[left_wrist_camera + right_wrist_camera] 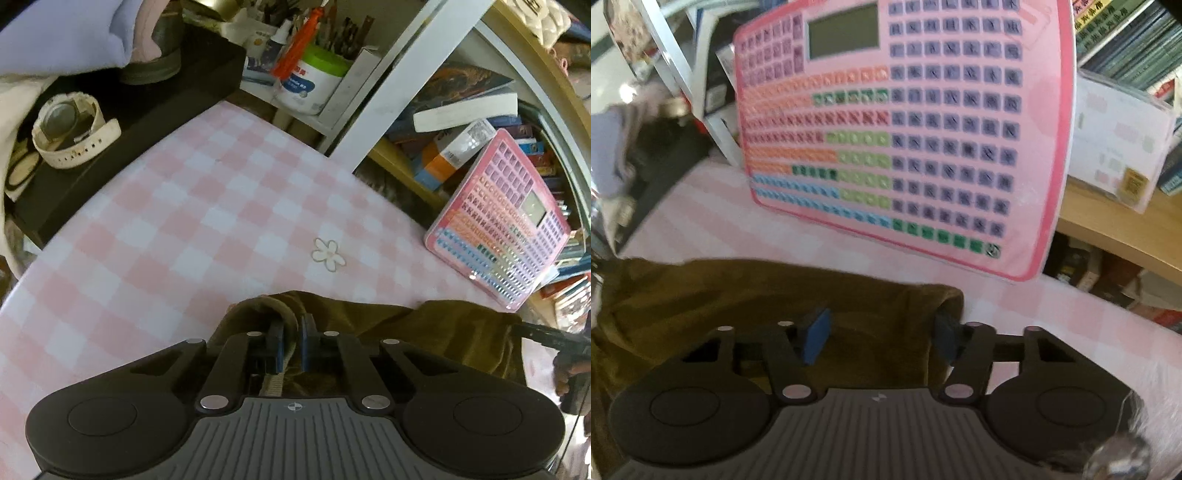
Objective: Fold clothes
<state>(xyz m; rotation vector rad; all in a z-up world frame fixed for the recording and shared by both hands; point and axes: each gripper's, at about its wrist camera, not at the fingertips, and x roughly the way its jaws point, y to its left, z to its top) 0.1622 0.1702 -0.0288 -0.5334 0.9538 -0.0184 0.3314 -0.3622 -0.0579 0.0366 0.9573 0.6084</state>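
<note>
An olive-brown garment [424, 332] lies on the pink checked tablecloth [184, 221]. My left gripper [291, 343] is shut on the garment's left edge, with a beige band of it pinched between the blue pads. In the right wrist view the same garment [757, 302] spreads under my right gripper [881, 336], which is open, its blue pads [816, 336] wide apart above the garment's right end. The right gripper also shows at the right edge of the left wrist view [554, 339].
A pink toy keyboard tablet [905, 129] leans at the table's far edge, close beyond the garment. A black box [129, 122] with a white watch [70, 129] stands far left. Shelves with books [465, 107] and a jar [310, 81] stand behind.
</note>
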